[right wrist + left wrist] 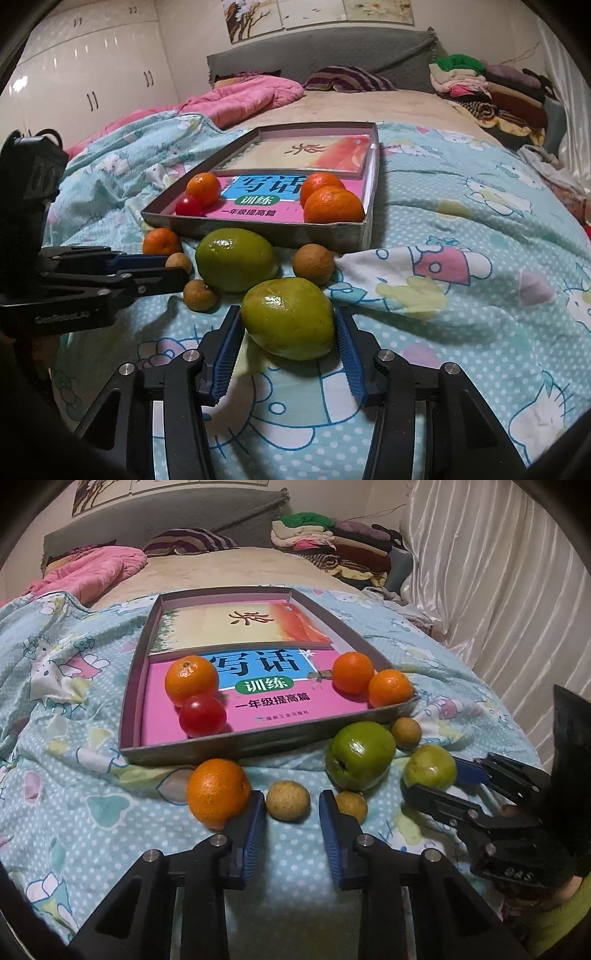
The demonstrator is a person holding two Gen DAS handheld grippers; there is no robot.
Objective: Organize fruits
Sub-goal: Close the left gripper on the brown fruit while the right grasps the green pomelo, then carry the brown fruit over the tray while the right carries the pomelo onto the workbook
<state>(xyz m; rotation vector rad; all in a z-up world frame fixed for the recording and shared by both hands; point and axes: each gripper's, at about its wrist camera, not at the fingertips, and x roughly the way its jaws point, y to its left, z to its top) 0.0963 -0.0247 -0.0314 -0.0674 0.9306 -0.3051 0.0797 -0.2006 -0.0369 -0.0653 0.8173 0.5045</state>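
Note:
My left gripper (291, 805) is low over the bedspread, shut on a small brown longan (288, 800) held at the tips of its blue pads. An orange (218, 794) rests against its left finger and a second longan (352, 805) lies by the right one. My right gripper (288, 332) is shut on a green fruit (288, 317), with the pads pressed to both sides. In the left wrist view the right gripper (439, 782) reaches in from the right. A bigger green fruit (360, 755) and a third longan (406, 733) lie before the grey tray (129, 686).
The tray holds two books, three oranges (191, 679) (352, 672) (389, 687) and a red fruit (202, 716). A pink quilt (240, 99) lies beyond it at the left. Folded clothes (491, 92) are stacked at the back right, and a curtain (498, 590) hangs on the right.

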